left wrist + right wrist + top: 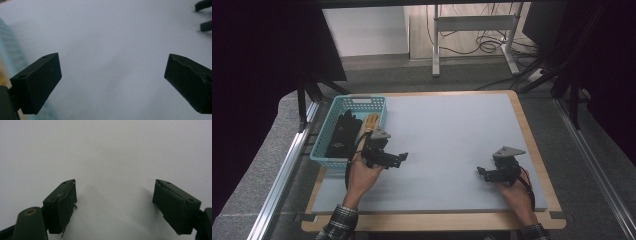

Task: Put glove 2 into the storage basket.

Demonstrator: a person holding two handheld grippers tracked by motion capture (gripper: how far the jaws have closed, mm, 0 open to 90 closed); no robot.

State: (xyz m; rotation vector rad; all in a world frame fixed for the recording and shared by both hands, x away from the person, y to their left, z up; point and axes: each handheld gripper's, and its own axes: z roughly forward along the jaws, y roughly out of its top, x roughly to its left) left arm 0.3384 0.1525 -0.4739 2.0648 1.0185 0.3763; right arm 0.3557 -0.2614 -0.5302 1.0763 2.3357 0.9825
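Observation:
My left gripper (402,157) hovers over the grey mat (452,130), just right of a teal basket (362,98), and points toward the middle. Its jaws stand wide apart with nothing between them (112,80). The basket holds dark gloves (343,132) and a tan glove (371,121). My right gripper (481,173) rests low over the mat near the front right, pointing left. It is open too, with bare mat between the jaws (115,202). In the left gripper view, the right gripper's fingertips (203,5) show at the top right.
The mat lies on a wooden table (532,145) with a narrow rim around it. The basket's wall (10,50) shows blurred at the left of the left gripper view. A metal table frame (472,22) and cables stand on the floor beyond the far edge.

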